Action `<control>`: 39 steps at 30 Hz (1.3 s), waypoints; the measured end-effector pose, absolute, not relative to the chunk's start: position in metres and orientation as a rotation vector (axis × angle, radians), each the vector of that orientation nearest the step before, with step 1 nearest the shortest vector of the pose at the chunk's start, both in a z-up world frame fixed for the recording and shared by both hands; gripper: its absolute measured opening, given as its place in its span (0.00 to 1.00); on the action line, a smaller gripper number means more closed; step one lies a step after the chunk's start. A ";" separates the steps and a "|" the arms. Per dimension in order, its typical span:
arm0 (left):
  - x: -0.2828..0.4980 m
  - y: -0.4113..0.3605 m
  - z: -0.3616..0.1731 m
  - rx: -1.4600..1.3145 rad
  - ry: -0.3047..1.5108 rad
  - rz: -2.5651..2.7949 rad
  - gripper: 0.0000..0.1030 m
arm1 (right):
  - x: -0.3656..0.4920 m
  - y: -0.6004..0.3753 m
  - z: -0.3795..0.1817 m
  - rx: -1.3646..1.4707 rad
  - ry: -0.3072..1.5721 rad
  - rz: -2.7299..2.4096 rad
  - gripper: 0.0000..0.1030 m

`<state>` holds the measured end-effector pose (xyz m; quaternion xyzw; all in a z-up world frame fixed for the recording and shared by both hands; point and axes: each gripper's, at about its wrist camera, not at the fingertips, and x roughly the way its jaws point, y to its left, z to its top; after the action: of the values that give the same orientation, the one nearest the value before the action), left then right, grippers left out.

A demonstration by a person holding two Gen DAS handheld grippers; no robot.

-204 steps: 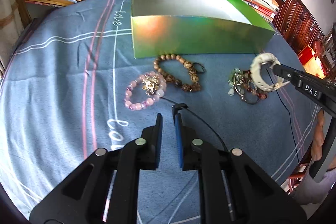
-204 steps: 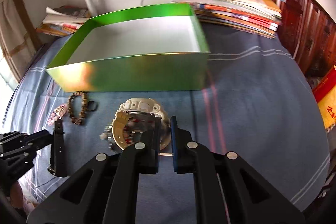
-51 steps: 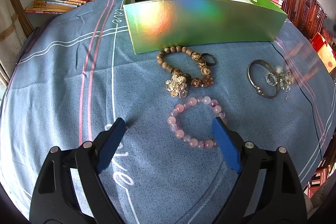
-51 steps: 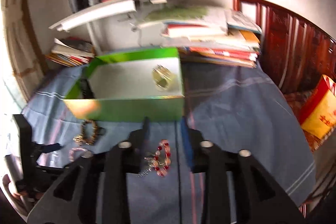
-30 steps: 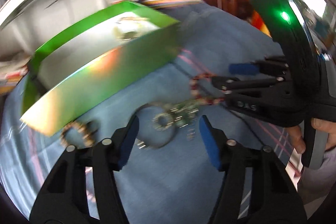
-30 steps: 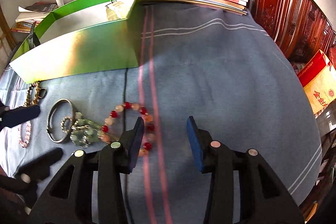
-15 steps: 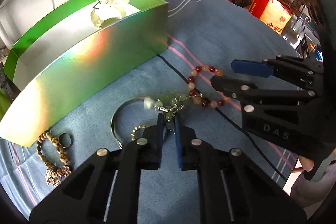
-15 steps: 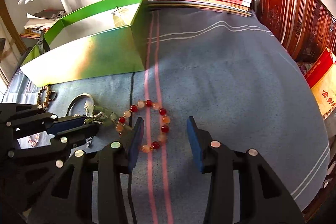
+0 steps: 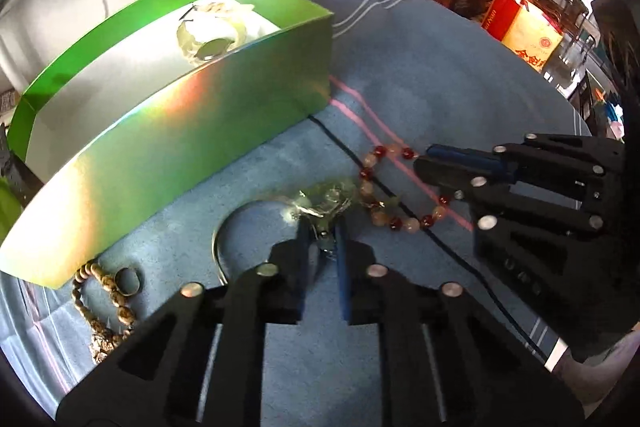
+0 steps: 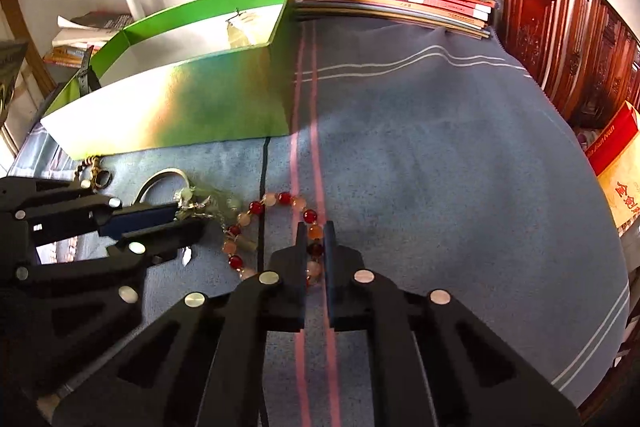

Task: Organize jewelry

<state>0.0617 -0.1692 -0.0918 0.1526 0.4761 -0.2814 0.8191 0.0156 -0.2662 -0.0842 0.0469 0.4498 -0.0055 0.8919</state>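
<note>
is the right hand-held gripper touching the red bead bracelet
Touching. In the right wrist view, the right hand-held gripper has its fingers closed on beads of the red bead bracelet.

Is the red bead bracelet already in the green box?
No, the red bead bracelet lies on the blue cloth outside the green box, with the right gripper closed on its beads.
</note>
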 end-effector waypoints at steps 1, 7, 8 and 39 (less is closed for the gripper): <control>0.063 -0.168 -0.091 0.317 1.015 -0.596 0.10 | 0.015 -0.267 -0.083 0.099 0.928 -0.016 0.08; 0.055 -0.142 -0.067 0.268 0.954 -0.545 0.09 | 0.006 -0.275 -0.063 0.104 0.871 -0.054 0.08; 0.054 -0.137 -0.061 0.260 0.941 -0.541 0.09 | 0.006 -0.275 -0.062 0.108 0.867 -0.056 0.08; 0.069 -0.003 0.013 0.106 0.801 -0.248 0.18 | 0.037 -0.181 0.055 -0.014 0.620 0.155 0.08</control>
<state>0.0686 -0.0029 0.0127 0.0516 0.3886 -0.1203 0.9120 0.0369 -0.1810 0.0548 -0.0071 0.3046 0.0760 0.9494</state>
